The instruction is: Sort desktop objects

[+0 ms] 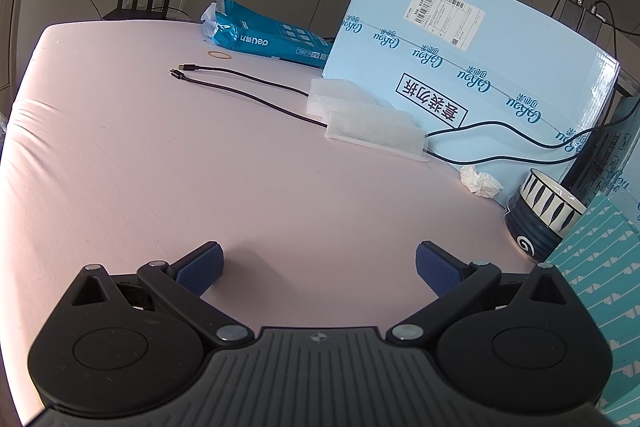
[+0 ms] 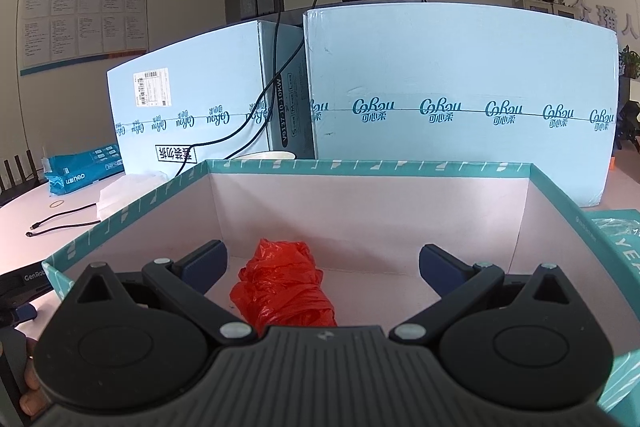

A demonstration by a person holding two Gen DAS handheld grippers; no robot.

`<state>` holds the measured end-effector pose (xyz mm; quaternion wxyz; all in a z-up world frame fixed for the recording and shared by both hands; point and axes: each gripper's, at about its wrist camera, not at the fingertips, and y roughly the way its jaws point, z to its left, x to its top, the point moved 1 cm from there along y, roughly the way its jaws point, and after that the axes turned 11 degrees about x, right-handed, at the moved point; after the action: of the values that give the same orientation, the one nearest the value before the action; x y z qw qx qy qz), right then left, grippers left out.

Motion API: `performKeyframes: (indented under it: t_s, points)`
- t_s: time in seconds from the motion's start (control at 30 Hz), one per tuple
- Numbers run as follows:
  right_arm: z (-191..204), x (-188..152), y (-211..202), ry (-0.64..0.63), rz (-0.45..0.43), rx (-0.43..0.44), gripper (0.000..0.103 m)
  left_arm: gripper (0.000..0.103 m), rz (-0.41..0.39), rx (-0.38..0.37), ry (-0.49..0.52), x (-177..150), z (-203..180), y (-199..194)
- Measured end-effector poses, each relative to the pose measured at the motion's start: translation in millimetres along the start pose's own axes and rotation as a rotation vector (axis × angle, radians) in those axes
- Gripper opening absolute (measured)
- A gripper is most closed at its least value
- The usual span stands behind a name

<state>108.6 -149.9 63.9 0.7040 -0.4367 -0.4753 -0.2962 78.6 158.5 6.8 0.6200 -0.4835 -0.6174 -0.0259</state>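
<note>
Both my grippers gape empty: right gripper (image 2: 322,267) hangs over the teal box (image 2: 400,169), red plastic bag (image 2: 284,291) inside below it; left gripper (image 1: 319,265) above bare table (image 1: 160,167)

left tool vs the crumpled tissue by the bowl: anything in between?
Nothing. In the left wrist view, only bare pink tabletop lies between the open left tool and the crumpled tissue; the striped bowl sits off to the right.
</note>
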Motion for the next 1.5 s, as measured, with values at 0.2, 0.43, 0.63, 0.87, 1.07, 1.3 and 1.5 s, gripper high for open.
performKeyframes:
  t_s: [0.2, 0.43, 0.63, 0.87, 1.07, 1.3, 1.5]
  points:
    - [0, 0, -1, 0.002, -0.004, 0.011, 0.103, 0.103, -0.001, -0.002, -0.001, -1, 2, 1]
    - [-8, 2, -7, 0.003, -0.041, -0.013, 0.103, 0.103, 0.000, 0.001, 0.001, -1, 1, 1]
    - [-16, 5, -14, -0.001, -0.052, -0.035, 0.103, 0.103, 0.000, 0.001, 0.002, 0, 2, 1]
    - [-21, 6, -19, 0.012, -0.060, -0.040, 0.103, 0.103, 0.000, 0.004, 0.005, 0, 0, 1]
    - [-21, 7, -22, 0.015, -0.063, -0.037, 0.103, 0.103, 0.000, 0.005, 0.006, 0, -1, 2]
    - [-23, 7, -28, 0.026, -0.069, -0.038, 0.103, 0.103, 0.000, 0.004, 0.006, 0, -1, 2]
    - [-21, 9, -35, 0.014, -0.077, -0.040, 0.103, 0.103, 0.000, 0.005, 0.007, 0, 0, 2]
